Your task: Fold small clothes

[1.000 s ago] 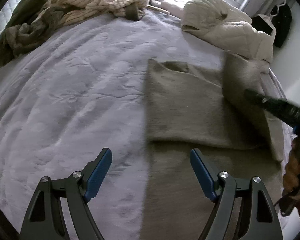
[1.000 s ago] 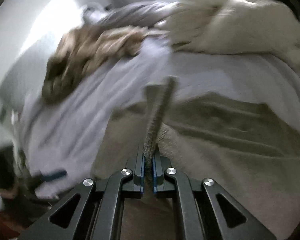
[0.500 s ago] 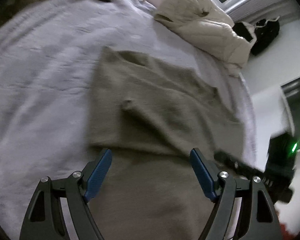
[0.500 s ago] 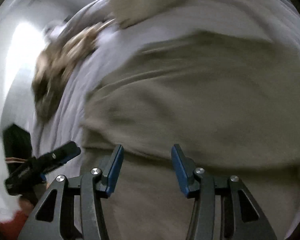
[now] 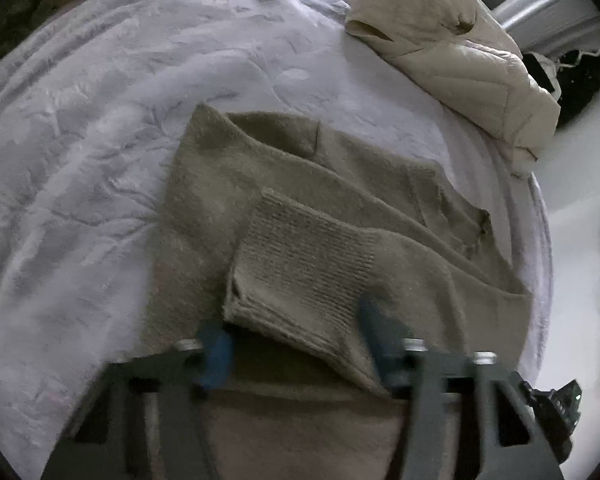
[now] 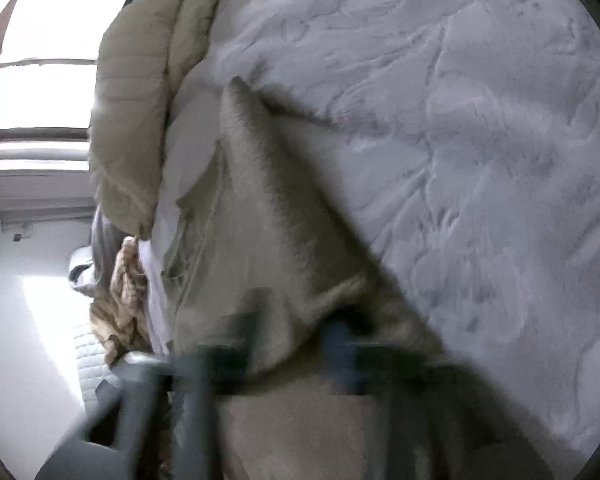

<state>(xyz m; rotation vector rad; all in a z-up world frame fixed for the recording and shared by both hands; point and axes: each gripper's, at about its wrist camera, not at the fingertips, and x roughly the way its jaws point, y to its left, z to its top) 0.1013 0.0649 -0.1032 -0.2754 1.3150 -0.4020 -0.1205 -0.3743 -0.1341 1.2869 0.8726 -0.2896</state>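
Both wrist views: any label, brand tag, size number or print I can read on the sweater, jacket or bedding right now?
None readable.
Olive sweater: no tag or print shows.
Cream quilted jacket: no lettering visible.
Lilac blanket: embossed pattern only, no text.
Right wrist view: too motion-blurred to reveal any writing.

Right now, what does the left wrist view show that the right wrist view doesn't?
Only the left wrist view shows the ribbed cuff of a sleeve lying folded across the sweater, the left gripper open around it, and a dark bag by the wall. Only the right wrist view shows the window and the right gripper, blurred, fingers apart over the sweater. Both show the sweater, the lavender blanket and the cream jacket.
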